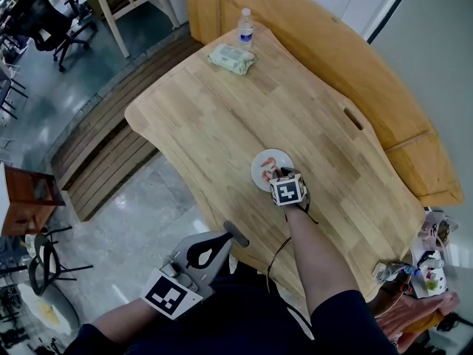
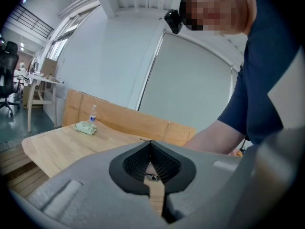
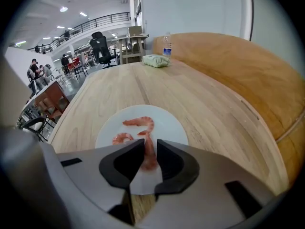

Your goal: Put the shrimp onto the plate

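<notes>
A white plate (image 1: 260,167) (image 3: 167,123) sits on the wooden table (image 1: 214,117), near its front edge. Two pink shrimp (image 3: 140,123) (image 3: 123,138) lie on the plate. A third shrimp (image 3: 150,157) lies on the plate between the jaws of my right gripper (image 3: 150,144) (image 1: 275,174), which hovers over the plate's near side; the jaws stand slightly apart and look open around it. My left gripper (image 1: 233,234) (image 2: 151,144) is held low off the table's front edge, close to the person's body, shut with nothing in it.
A water bottle (image 1: 245,28) (image 3: 167,43) and a green pack of wipes (image 1: 232,58) (image 3: 156,60) stand at the table's far end. A curved wooden bench back (image 1: 384,102) runs along the right. An office chair (image 1: 52,24) stands on the floor at far left.
</notes>
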A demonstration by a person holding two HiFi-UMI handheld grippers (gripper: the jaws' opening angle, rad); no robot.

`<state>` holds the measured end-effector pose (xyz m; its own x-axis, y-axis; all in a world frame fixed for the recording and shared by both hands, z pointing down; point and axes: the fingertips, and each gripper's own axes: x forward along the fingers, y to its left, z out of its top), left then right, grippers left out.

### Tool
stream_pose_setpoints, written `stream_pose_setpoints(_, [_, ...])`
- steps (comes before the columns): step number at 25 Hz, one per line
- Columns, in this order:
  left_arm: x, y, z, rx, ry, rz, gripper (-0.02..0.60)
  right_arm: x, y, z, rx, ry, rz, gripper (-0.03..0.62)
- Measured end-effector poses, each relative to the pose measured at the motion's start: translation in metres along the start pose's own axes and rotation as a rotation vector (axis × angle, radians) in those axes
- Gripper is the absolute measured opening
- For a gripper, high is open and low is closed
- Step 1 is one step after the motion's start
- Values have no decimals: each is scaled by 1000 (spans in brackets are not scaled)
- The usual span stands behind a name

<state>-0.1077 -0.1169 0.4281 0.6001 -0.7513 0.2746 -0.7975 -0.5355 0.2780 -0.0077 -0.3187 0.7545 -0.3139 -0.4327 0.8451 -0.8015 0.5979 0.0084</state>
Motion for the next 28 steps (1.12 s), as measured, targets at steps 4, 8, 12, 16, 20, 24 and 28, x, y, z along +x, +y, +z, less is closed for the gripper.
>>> stream_pose_setpoints(4, [-2, -3, 1, -1, 0, 5, 5, -3, -2, 1, 11, -16, 8, 122])
stream_pose_setpoints(8, [-3, -8, 1, 7, 1, 0, 5, -8, 2, 2, 32, -66, 46, 150])
stream_pose_setpoints(12, [-3, -15, 4, 15, -10, -19, 5, -31, 4, 14, 48, -144, 64, 152])
stream_pose_setpoints(16, [-2, -25, 10, 24, -24, -42, 5, -65, 10, 20, 53, -223, 82, 152])
stream_pose_setpoints(20, [2, -35, 22, 61, -50, -76, 5, -96, 14, 12, 70, -273, 81, 152])
stream_pose_setpoints(24, [2, -44, 19, 57, -48, -103, 5, -136, 25, 3, 104, -336, 94, 148])
stream_pose_setpoints(28, [2, -57, 23, 70, -57, -132, 5, -183, 43, 1, 142, -418, 123, 96])
